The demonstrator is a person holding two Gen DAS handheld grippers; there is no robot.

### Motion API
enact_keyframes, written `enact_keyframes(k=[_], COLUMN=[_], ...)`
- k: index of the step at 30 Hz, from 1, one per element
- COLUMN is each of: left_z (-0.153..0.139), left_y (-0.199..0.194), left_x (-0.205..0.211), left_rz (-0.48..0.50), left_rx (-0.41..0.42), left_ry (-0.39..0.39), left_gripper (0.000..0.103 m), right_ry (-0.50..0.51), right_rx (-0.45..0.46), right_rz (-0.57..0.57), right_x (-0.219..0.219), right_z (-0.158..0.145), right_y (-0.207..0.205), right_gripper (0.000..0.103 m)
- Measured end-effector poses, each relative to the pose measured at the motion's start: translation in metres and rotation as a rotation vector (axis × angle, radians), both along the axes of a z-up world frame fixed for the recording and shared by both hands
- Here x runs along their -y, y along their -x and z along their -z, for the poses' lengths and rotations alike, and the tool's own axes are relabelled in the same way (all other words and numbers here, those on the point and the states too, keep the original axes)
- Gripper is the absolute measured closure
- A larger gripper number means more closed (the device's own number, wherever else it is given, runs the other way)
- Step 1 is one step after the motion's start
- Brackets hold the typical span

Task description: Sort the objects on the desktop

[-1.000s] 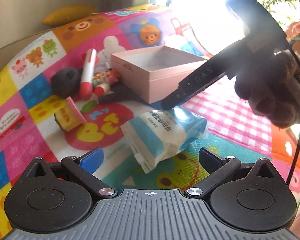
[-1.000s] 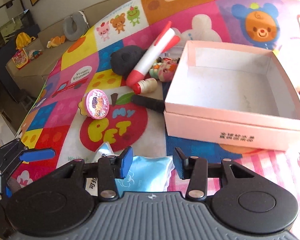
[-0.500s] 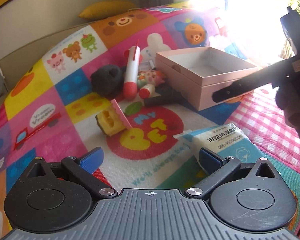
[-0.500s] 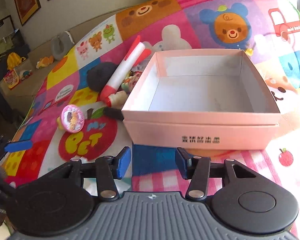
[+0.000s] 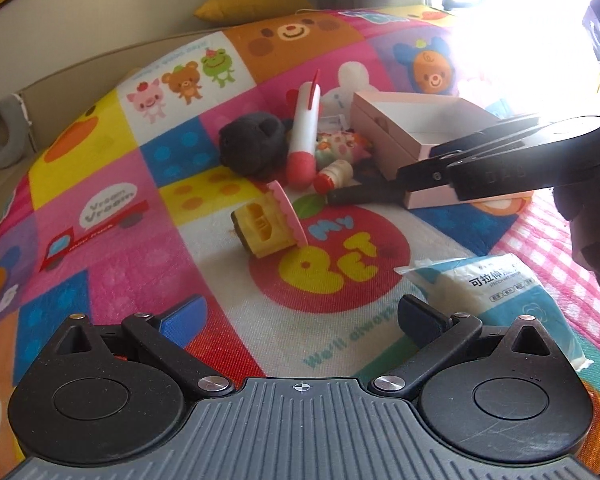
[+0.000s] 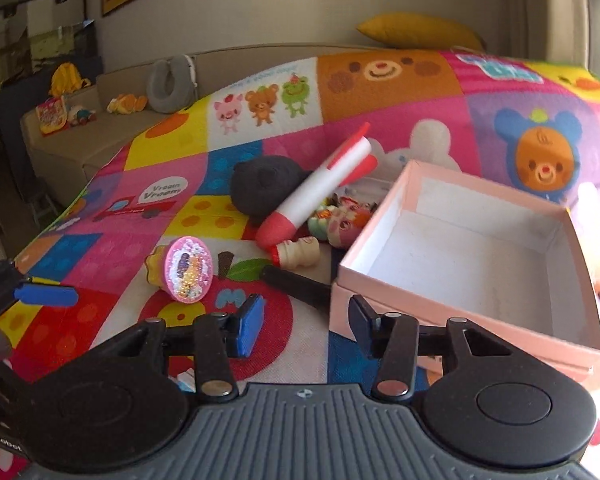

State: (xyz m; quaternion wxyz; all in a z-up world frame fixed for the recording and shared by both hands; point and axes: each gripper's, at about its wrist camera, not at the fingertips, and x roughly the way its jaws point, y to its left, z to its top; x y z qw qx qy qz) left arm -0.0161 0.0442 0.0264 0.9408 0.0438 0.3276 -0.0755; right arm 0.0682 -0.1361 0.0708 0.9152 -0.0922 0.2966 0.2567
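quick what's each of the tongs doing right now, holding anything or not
Left tongs: open, holding nothing.
Right tongs: jaws closing, nothing between them, holding nothing.

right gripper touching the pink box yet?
Apart. In the right wrist view the right gripper is empty, its fingers closing on nothing; mat shows between the right finger and the pink box wall.

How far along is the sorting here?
Nothing looks sorted: the pink box is empty. Neither pair of tongs holds anything; the right tongs are closing on air. Still out on the mat: rocket toy, pink-topped stamp, black pen, tissue pack.
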Motion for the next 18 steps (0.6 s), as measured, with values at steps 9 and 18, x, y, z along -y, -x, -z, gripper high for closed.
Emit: enact_keyframes(k=[9, 18], left_z=[0.011, 0.012], left_y=[0.009, 0.009], left_x=[-0.011, -0.017], left_rz=[0.016, 0.020], left_rx=[-0.014, -0.004], left_ry=[0.092, 0.145], left_gripper=[0.000, 0.000], right_ry=[0.080, -0.126], right_rx=[-0.209, -0.420], right_rz=[-0.011, -0.106], right_x=[-0.069, -0.021], right_z=[0.009, -0.015], right_y=[-0.079, -0.046], right_gripper=[0.074, 0.072])
